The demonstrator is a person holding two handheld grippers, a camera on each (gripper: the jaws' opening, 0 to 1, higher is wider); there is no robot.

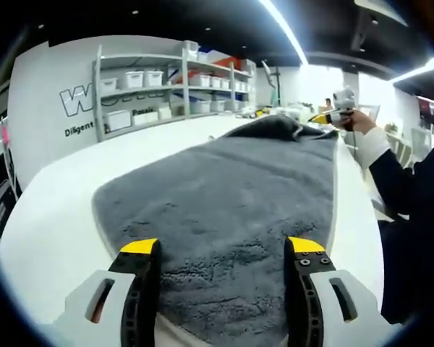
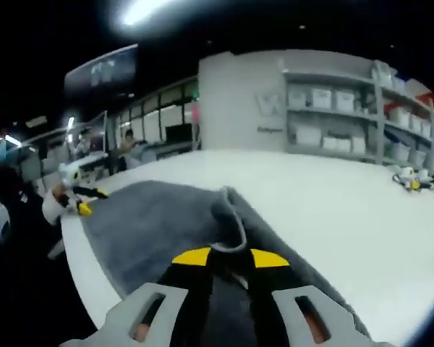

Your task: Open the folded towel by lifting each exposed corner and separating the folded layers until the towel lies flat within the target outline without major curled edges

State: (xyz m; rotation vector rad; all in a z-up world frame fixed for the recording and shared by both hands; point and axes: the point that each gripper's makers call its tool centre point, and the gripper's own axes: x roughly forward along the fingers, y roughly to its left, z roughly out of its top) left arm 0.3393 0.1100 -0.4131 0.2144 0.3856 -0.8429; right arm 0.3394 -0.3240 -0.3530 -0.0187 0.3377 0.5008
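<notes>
plush grey towel (image 1: 231,195) lies on the smooth white table (image 1: 50,217); left gripper (image 1: 223,249) released, right gripper (image 2: 230,257) clenching a raised fold.

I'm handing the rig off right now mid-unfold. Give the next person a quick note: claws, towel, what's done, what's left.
Left claw: open, jaws spread over the near edge of the grey towel, gripping nothing.
Right claw: shut on a raised fold of the towel at its far end; in the left gripper view it shows at.
Towel: on the white table, mostly spread flat near the left claw, bunched and lifted where the right claw holds it.
Done: most of the layers opened.
Left: pull the held end out, lay it flat, smooth the edges. I can't make out a target outline in either view.
</notes>
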